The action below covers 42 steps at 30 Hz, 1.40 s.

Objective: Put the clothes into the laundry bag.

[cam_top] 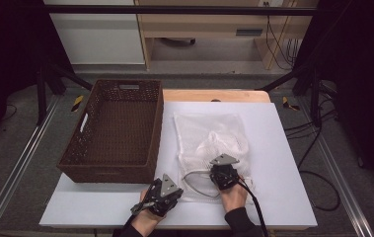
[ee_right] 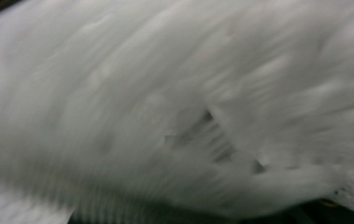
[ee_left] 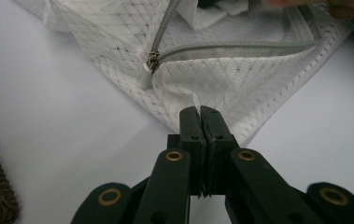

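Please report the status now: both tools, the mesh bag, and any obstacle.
Left tool shut on mesh bag corner. Right tool shut, inside the bag. Zipper open. Basket beside, clear.

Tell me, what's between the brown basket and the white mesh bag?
Nothing but a bare strip of the white table. The high view shows it between the basket and the mesh bag.

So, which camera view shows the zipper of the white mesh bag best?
The left gripper view: the grey zipper and its slider are sharp and close. The high view shows it as a thin grey curve. The right gripper view is blurred white fabric.
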Each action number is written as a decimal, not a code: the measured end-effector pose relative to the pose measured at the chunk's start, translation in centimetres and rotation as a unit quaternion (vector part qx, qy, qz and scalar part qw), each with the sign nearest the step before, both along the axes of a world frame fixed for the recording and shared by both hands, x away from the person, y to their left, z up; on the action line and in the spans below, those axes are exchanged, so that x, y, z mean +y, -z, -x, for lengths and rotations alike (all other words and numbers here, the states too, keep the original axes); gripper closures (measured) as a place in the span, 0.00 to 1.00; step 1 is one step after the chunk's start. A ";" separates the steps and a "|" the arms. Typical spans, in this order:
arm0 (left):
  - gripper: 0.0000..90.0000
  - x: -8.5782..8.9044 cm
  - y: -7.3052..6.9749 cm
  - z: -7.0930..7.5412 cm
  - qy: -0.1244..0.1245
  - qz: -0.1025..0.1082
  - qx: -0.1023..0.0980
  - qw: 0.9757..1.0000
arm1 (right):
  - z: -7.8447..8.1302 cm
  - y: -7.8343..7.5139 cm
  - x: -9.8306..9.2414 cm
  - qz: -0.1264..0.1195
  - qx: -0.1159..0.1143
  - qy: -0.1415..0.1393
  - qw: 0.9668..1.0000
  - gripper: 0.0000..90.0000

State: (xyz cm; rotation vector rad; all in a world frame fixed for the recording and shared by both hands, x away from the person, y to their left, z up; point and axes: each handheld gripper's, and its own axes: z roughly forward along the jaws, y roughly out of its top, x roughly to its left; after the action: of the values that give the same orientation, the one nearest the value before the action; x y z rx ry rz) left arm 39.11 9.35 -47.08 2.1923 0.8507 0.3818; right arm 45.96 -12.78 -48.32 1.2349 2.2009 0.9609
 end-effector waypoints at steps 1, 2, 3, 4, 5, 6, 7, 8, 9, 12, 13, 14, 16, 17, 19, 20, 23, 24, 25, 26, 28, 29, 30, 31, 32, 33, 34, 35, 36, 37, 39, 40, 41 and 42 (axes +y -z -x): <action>0.97 0.0 0.0 0.0 0.001 0.000 0.000 1.000 | -0.4 0.0 -0.1 0.006 -0.006 0.013 1.000 1.00; 0.97 0.0 0.0 0.0 0.001 -0.001 0.001 1.000 | -0.8 0.1 -0.2 0.013 -0.013 0.019 1.000 1.00; 0.97 0.1 0.0 0.0 0.002 0.001 0.002 1.000 | -1.1 0.1 -0.3 0.015 -0.015 0.028 0.999 1.00; 0.97 0.1 0.1 0.0 0.003 0.001 0.004 1.000 | -1.3 0.1 -0.5 0.010 -0.015 0.034 0.999 1.00; 0.97 0.1 0.1 0.0 0.002 0.000 0.005 1.000 | -1.4 0.1 -0.6 0.010 -0.018 0.032 0.999 1.00; 0.97 0.1 0.2 0.0 0.004 0.002 0.005 1.000 | -1.3 0.1 -0.6 0.008 -0.014 0.033 0.999 1.00; 0.97 0.1 0.2 0.0 0.004 0.001 0.005 1.000 | -1.1 0.0 -0.6 0.005 -0.011 0.028 1.000 1.00; 0.97 0.1 0.2 0.0 0.005 0.002 0.006 1.000 | -0.7 -0.2 -0.7 -0.001 -0.009 0.020 1.000 0.97; 0.97 0.1 0.2 0.0 0.004 0.004 0.006 1.000 | -0.1 -0.5 -0.8 -0.010 -0.009 0.010 1.000 0.95; 0.97 0.1 0.3 0.0 0.002 0.007 0.005 1.000 | 1.8 -1.5 -1.5 -0.033 -0.013 -0.016 0.999 0.89; 0.97 0.1 0.3 0.0 0.002 0.007 0.005 1.000 | 2.7 -1.8 -1.9 -0.044 -0.010 -0.025 0.999 0.87; 0.97 0.1 0.3 0.0 0.002 0.006 0.005 1.000 | 3.2 -2.0 -2.3 -0.051 -0.011 -0.032 0.998 0.85; 0.97 0.1 0.3 0.0 0.002 0.007 0.004 1.000 | 4.5 -2.6 -3.4 -0.063 -0.020 -0.041 0.997 0.83; 0.97 0.1 0.3 0.0 0.002 0.006 0.004 1.000 | 5.1 -2.8 -4.1 -0.067 -0.025 -0.041 0.997 0.82; 0.96 0.1 0.3 0.0 0.002 0.008 0.005 1.000 | 6.1 -3.1 -5.7 -0.063 -0.046 -0.021 0.997 0.77; 0.96 0.1 0.4 -0.1 0.002 0.007 0.006 1.000 | 6.3 -3.0 -6.5 -0.065 -0.047 -0.008 0.997 0.74; 0.96 0.1 0.5 -0.1 0.002 0.006 0.006 1.000 | 6.0 -2.3 -7.9 -0.058 -0.041 0.031 0.997 0.63; 0.96 0.1 0.4 -0.1 0.002 0.008 0.005 1.000 | 5.7 -2.0 -8.0 -0.053 -0.036 0.037 0.997 0.60; 0.96 0.1 0.4 -0.1 0.002 0.009 0.005 1.000 | 5.3 -1.7 -7.9 -0.045 -0.032 0.041 0.998 0.59; 0.96 0.1 0.4 -0.1 0.002 0.010 0.004 1.000 | 5.0 -1.5 -7.7 -0.040 -0.028 0.043 0.998 0.58; 0.96 0.3 0.3 -0.2 0.001 0.013 0.005 1.000 | 4.3 -1.1 -7.5 -0.015 -0.033 0.055 0.998 0.67; 0.96 0.3 0.3 -0.2 0.000 0.014 0.005 1.000 | 4.1 -1.0 -7.5 -0.005 -0.030 0.057 0.998 0.74; 0.96 0.3 0.3 -0.2 0.000 0.014 0.006 1.000 | 4.0 -1.0 -7.6 -0.008 -0.027 0.060 0.998 0.80; 0.96 0.3 0.3 -0.2 0.000 0.014 0.005 1.000 | 4.0 -1.0 -7.6 -0.006 -0.023 0.063 0.998 0.91; 0.96 0.3 0.3 -0.2 0.000 0.014 0.006 1.000 | 4.1 -1.1 -7.8 -0.001 -0.021 0.060 0.998 0.97; 0.96 0.3 0.3 -0.2 0.001 0.012 0.007 1.000 | 4.2 -1.2 -8.0 -0.005 -0.023 0.060 0.998 0.98; 0.96 0.3 0.3 -0.2 0.001 0.011 0.009 1.000 | 4.3 -1.4 -8.2 -0.014 -0.020 0.058 0.998 0.98; 0.96 0.2 0.4 -0.2 0.000 0.007 0.009 1.000 | 4.5 -1.6 -8.5 -0.021 -0.020 0.054 0.998 0.99; 0.96 0.2 0.4 -0.2 -0.001 0.007 0.009 1.000 | 4.8 -1.7 -8.7 -0.027 -0.019 0.048 0.998 0.99; 0.96 0.2 0.4 -0.2 -0.002 0.006 0.010 1.000 | 5.2 -1.9 -8.9 -0.033 -0.014 0.043 0.998 0.99; 0.95 0.2 0.5 -0.2 -0.003 0.005 0.010 1.000 | 5.9 -2.1 -9.3 -0.041 -0.008 0.035 0.999 0.99; 0.95 0.2 0.5 -0.2 -0.003 0.006 0.011 1.000 | 6.0 -2.1 -9.4 -0.039 -0.002 0.031 0.999 0.99; 0.94 0.2 0.5 -0.3 -0.003 0.007 0.011 1.000 | 6.1 -2.0 -9.4 -0.038 0.004 0.031 0.999 0.99; 0.93 0.2 0.5 -0.3 -0.005 0.009 0.013 1.000 | 6.0 -1.7 -9.3 -0.032 0.012 0.030 0.999 0.99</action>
State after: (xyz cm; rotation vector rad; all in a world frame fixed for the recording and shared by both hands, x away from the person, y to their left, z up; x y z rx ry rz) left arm 39.42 9.56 -47.58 2.1807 0.8759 0.3494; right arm 39.97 -22.12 -46.59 1.3407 2.1547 1.0048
